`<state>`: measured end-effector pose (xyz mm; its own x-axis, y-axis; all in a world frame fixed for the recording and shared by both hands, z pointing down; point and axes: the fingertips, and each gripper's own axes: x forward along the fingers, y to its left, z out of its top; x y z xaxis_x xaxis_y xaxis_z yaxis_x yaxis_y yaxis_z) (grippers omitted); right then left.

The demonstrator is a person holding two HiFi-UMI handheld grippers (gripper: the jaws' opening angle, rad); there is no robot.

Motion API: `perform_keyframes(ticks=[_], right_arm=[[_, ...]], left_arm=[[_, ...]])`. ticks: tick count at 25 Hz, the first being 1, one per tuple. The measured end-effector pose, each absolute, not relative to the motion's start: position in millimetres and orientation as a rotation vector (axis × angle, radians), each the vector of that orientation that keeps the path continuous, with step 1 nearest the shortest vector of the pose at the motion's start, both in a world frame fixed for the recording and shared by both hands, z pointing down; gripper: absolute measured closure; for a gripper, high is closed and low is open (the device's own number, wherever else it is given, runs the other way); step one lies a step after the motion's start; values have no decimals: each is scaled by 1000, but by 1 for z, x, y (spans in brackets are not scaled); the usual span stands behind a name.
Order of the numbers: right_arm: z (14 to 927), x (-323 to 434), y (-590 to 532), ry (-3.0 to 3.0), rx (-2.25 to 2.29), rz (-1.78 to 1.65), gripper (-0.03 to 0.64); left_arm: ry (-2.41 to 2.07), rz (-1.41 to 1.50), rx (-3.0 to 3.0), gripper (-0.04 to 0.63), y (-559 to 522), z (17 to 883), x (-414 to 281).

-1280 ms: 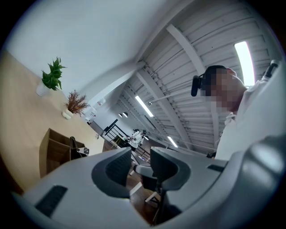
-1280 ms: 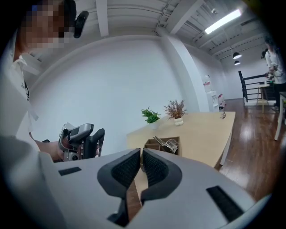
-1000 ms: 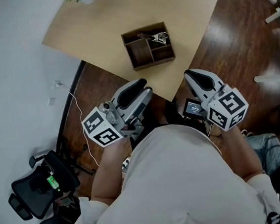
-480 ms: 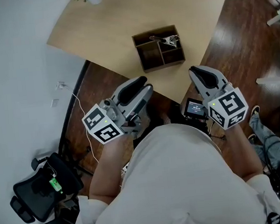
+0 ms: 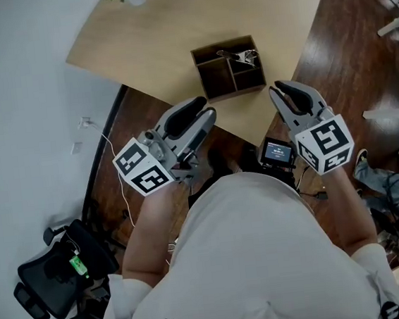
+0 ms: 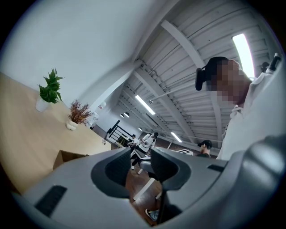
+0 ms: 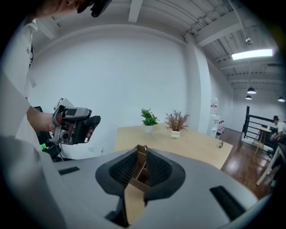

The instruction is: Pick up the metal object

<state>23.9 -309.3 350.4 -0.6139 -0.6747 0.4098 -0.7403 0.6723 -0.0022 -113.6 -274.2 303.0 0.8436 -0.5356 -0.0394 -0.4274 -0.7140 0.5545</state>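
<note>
Both hands hovering at table (image 5: 152,43) near edge: left gripper (image 5: 193,115) pointing level, right gripper (image 5: 290,95) tilting down, jaws of both spread, empty. Metal object (image 5: 240,57) lying in wooden box (image 5: 213,83) (far-right compartment). Only right gripper view showing potted plants (image 7: 149,120).

Bright, even indoor light fills all three views. In the head view the pale worktop (image 5: 151,40) carries only soft, faint shadows and the picture is sharp. Ceiling strip lights (image 6: 242,53) blow out to white in the left gripper view. Both gripper views bend strongly toward dark, rounded corners, and the grey shells of the left gripper (image 6: 142,156) and right gripper (image 7: 142,156) look soft near the lens.
</note>
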Motion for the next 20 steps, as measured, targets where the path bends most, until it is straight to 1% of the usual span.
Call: perform_keyframes(ticks=[5, 6, 7, 20], right_arm=[[345, 16, -318, -2501, 1085, 172, 571], [345, 15, -320, -2499, 1078, 160, 571], [345, 14, -322, -2497, 1072, 148, 571], [360, 7, -355, -2440, 979, 27, 571]], left_arm=[[-713, -248, 2492, 483, -281, 301, -115], [-710, -246, 2495, 473, -283, 301, -115], [-707, -242, 2498, 449, -285, 300, -114], [-716, -131, 2521, 451, -314, 314, -101]])
